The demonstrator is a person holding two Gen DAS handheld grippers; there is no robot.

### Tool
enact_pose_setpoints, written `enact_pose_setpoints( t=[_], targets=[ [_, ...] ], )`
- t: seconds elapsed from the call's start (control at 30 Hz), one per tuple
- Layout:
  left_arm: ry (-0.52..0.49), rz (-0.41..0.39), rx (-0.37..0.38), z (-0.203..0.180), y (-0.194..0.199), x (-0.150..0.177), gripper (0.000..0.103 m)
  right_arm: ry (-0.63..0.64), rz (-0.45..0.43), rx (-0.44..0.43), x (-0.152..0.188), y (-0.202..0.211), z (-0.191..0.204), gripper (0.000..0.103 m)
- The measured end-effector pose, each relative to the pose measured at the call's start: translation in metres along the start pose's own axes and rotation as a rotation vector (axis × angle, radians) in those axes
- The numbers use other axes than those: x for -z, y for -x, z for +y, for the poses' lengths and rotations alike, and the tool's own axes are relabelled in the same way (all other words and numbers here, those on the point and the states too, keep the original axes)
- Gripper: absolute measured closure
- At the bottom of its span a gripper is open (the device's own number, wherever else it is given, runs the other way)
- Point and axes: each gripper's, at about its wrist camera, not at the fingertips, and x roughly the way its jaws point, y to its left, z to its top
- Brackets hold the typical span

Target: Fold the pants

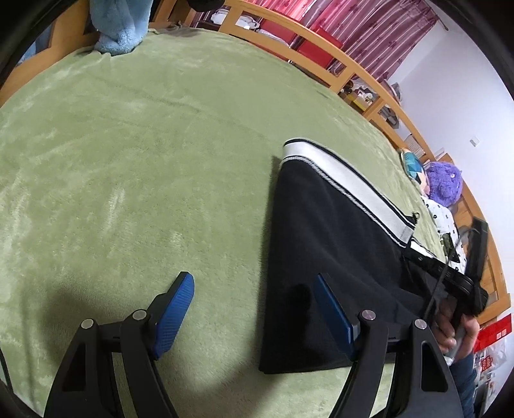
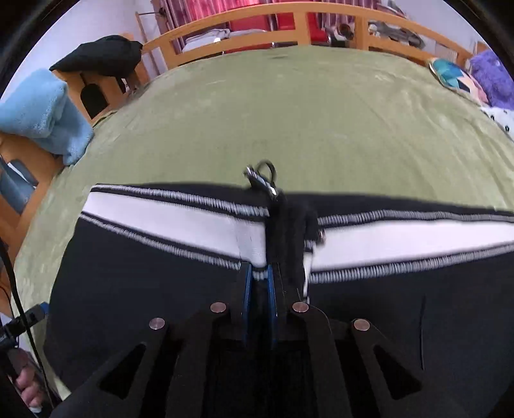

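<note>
Black pants (image 1: 324, 257) lie on a green blanket (image 1: 144, 160) covering the bed, in the left wrist view at roughly 3 to 4 o'clock of frame. White side stripe (image 1: 347, 186) with dark edging runs along the pants' far edge, toward 2 o'clock. Near corner of the fabric is lifted off the blanket, casting a shadow beneath.

Left gripper (image 1: 253, 312): jaws wide apart, blue pads showing. Left pad (image 1: 175, 312) sits over bare blanket; right pad (image 1: 334, 316) is against the black fabric edge. Nothing pinched between them.

Right gripper (image 2: 258, 289): jaws close together, clamped on the pants at the white stripe (image 2: 176, 222), in the right wrist view dead centre, just below middle. Fabric bunches into a black fold (image 2: 286, 231) at 12 o'clock of the fingertips. A small metal clip or ring (image 2: 261, 178) sits at the top of that fold, blurred, can't tell exactly what. Stripe stretches out to 9 and 3 o'clock from the pinch point.

Background: wooden bed rail (image 2: 289, 19) at 12 o'clock, blue fluffy blanket (image 2: 41, 109) at 9 to 10 o'clock, black garment (image 2: 99, 58) on a wooden post at 10 o'clock, purple plush toy (image 2: 491, 74) at 2 o'clock. Person's hand (image 1: 456, 331) holding the other gripper's handle shows at 4 o'clock in the left wrist view.
</note>
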Motion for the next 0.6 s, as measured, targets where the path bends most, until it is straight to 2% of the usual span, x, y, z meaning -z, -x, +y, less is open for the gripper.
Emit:
enact_pose_setpoints(
  t=[0.03,0.1,0.17,0.27,0.3,0.33,0.37,0.4,0.43,0.5,0.6],
  targets=[
    [-0.003,-0.005,-0.001,0.0,0.001,0.001,0.028,-0.014,-0.017,0.005,0.004,0.012,-0.001,0.074],
    [-0.015,-0.013,-0.016,-0.002,0.003,0.001,0.028,-0.016,-0.068,0.006,0.016,0.034,-0.001,0.05],
    [-0.016,-0.015,-0.016,-0.002,0.004,0.002,0.028,-0.002,-0.079,-0.002,0.034,0.054,0.002,0.049],
    [-0.028,-0.02,-0.02,-0.006,0.004,0.005,0.028,0.005,-0.068,-0.018,0.059,0.064,0.007,0.05],
    [-0.043,-0.022,-0.029,-0.009,0.004,0.006,0.028,0.01,-0.058,-0.028,0.069,0.065,0.01,0.053],
    [-0.053,-0.024,-0.04,-0.011,0.004,0.007,0.028,0.031,-0.044,-0.031,0.077,0.062,0.014,0.075],
    [-0.069,-0.027,-0.062,-0.014,0.005,0.008,0.029,0.05,-0.042,-0.011,0.081,0.058,0.018,0.092],
    [-0.078,-0.031,-0.074,-0.013,0.006,0.007,0.029,0.065,-0.072,0.021,0.088,0.061,0.021,0.092],
    [-0.085,-0.036,-0.074,-0.016,0.008,0.008,0.034,0.071,-0.094,0.017,0.092,0.067,0.023,0.092],
    [-0.093,-0.032,-0.049,-0.02,0.012,0.005,0.037,0.069,-0.126,-0.007,0.097,0.082,0.02,0.093],
    [-0.105,-0.047,-0.065,-0.031,0.019,-0.008,0.037,0.041,-0.153,-0.064,0.103,0.098,0.009,0.094]
  ],
)
